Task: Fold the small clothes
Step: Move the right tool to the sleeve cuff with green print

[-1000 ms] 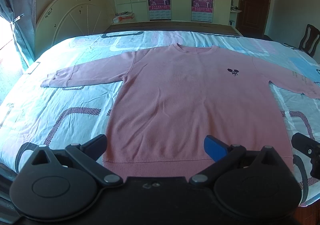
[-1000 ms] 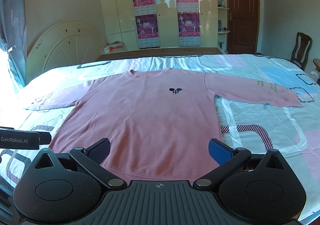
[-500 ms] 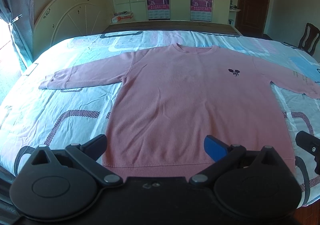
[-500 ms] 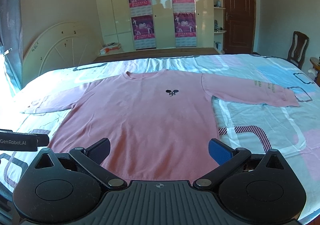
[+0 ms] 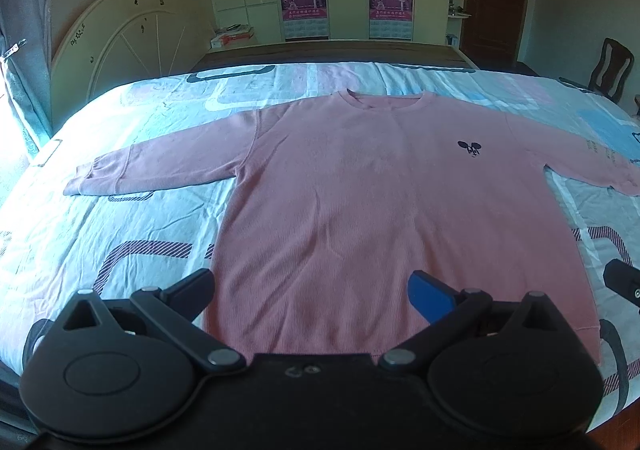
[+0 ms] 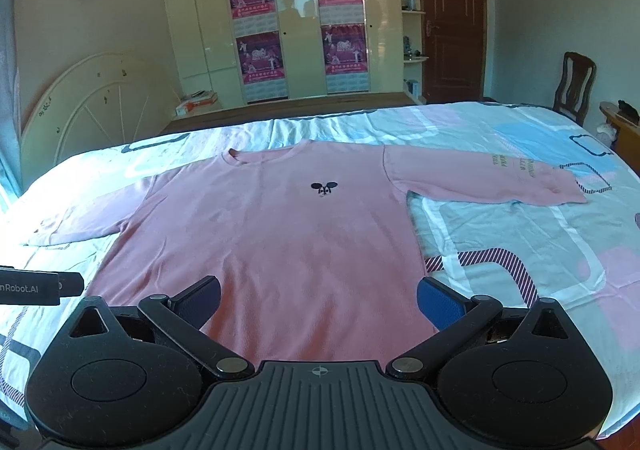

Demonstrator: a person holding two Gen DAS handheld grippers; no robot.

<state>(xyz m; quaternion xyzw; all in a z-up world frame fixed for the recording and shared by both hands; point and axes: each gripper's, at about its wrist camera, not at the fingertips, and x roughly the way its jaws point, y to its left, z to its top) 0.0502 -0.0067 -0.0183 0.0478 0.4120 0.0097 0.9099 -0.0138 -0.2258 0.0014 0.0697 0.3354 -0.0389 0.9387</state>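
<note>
A pink long-sleeved sweater (image 5: 360, 210) lies flat on the bed, neck away from me, both sleeves spread out; it also shows in the right wrist view (image 6: 288, 242). A small black mouse logo (image 6: 324, 188) sits on its chest. My left gripper (image 5: 312, 290) is open and empty above the hem's left part. My right gripper (image 6: 318, 300) is open and empty above the hem's right part. The right gripper's tip (image 5: 622, 284) shows at the left view's right edge; the left gripper's tip (image 6: 40, 286) shows at the right view's left edge.
The bed sheet (image 5: 120, 234) is pale blue with pink and striped shapes. A white round headboard (image 5: 128, 46) stands at the far left, wardrobes with posters (image 6: 300, 30) behind, a wooden chair (image 6: 574, 86) and a door (image 6: 452, 18) at the right.
Both grippers have risen and pulled back slightly, so the sweater sits lower and smaller in both views. Both stay open. The sweater has not moved.
</note>
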